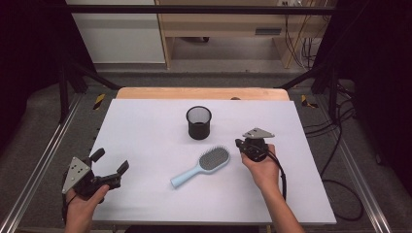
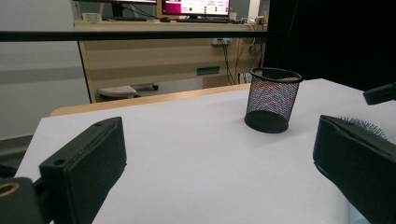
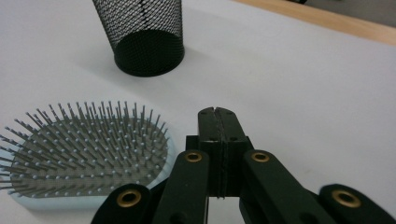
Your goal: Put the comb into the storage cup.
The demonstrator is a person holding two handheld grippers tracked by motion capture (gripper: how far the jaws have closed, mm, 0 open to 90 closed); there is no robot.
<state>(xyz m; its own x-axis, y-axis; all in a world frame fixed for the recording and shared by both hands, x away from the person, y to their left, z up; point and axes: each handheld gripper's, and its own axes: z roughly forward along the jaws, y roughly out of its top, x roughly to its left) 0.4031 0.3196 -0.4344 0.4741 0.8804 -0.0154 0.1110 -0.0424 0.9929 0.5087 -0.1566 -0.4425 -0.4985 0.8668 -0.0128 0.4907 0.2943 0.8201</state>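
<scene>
From the high view we see our right gripper point(image 1: 241, 144) just beside the far right end of the brush point(image 1: 201, 165), which lies bristles up near the middle of the table point(image 1: 145, 131), handle pointing near and left. The cup point(image 1: 198, 122) stands upright just beyond it, apart from both. Our left gripper point(image 1: 111, 164) rests at the near left corner, jaws spread and holding nothing.

The left gripper view confirms that: both jaws stand wide with bare table between them. It also shows the cup point(image 2: 272, 100) from the side, open mesh with a solid base, and a fringe of bristles behind the right-hand jaw.

The right gripper view gives what the high view cannot: the right gripper point(image 3: 217, 113) is clenched, pads pressed together on nothing, its tip beside the brush point(image 3: 88, 156) head and not touching it. The cup point(image 3: 142, 35) is close beyond.

We judge the risk lies here. With the jaws clenched, a push would only slide the brush toward the cup; the cup looks light and could tip or skid. The jaws would have to part first, and pads closing over bristles would grip poorly, so the pale rim or the handle looks the safer hold.
</scene>
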